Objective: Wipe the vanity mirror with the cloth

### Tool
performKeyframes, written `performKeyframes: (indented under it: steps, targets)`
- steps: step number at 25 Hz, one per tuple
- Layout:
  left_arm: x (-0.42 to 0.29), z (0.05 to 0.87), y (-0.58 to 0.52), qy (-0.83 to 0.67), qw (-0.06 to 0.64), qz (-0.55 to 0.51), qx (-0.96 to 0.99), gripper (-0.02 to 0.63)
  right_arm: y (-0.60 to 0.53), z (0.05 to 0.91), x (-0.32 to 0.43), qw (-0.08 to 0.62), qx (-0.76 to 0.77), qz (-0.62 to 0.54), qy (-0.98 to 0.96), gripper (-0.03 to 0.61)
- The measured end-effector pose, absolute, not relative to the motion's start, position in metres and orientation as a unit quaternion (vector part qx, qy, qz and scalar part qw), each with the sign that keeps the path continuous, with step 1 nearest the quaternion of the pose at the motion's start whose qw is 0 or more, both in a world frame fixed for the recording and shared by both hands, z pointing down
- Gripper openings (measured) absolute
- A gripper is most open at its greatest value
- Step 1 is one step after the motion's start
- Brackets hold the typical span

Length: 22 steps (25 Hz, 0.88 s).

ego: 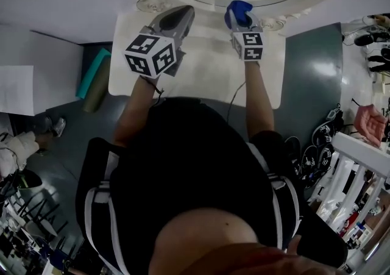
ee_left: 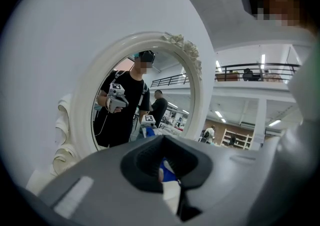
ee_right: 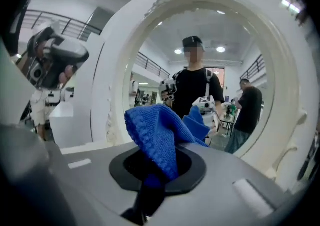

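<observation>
The vanity mirror [ego: 183, 0], round with an ornate white frame, stands at the back of a white table [ego: 201, 78]. My right gripper [ego: 241, 21] is shut on a blue cloth [ego: 239, 13], just in front of the mirror's lower rim; the glass reflects the cloth. In the right gripper view the cloth [ee_right: 155, 135] bunches up out of the right gripper [ee_right: 155, 170], close before the mirror [ee_right: 115, 69]. My left gripper [ego: 183, 14] hovers over the table's left part, jaws together and empty. The left gripper view shows the mirror [ee_left: 80, 99] further off and to the left.
A teal roll [ego: 91, 72] lies on the floor left of the table. Shoes [ego: 372, 36] sit on the floor at the right. A person's hand [ego: 368, 122] and white shelving [ego: 359, 164] are at the right edge. The person's body fills the lower middle.
</observation>
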<state>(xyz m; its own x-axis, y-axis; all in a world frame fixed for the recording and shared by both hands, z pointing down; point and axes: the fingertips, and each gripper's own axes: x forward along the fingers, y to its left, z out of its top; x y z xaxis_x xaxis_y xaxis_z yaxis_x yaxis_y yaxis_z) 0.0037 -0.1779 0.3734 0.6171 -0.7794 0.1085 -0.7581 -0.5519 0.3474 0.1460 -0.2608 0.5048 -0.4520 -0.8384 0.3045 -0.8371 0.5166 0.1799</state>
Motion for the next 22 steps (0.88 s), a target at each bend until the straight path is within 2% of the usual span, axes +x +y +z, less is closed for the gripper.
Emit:
performKeyframes:
  steps: [5,11,15,22]
  targets:
    - [0.005,0.38,-0.183,-0.437,0.187,-0.034,0.879,0.009,-0.251,0.49,0.149,0.069,0.515,0.089,-0.85,0.037]
    - [0.012,0.388,-0.195,-0.447,0.189,-0.04,0.873,0.009,-0.239,0.454,0.157,-0.02,0.537,0.111,-0.836,0.037]
    - [0.02,0.388,-0.189,-0.459,0.165,-0.04,0.872,0.009,-0.218,0.438,0.16,-0.059,0.556,0.105,-0.823,0.037]
    - [0.032,0.402,-0.178,-0.453,0.17,-0.033,0.875,0.009,-0.196,0.432,0.167,-0.078,0.579,0.094,-0.806,0.037]
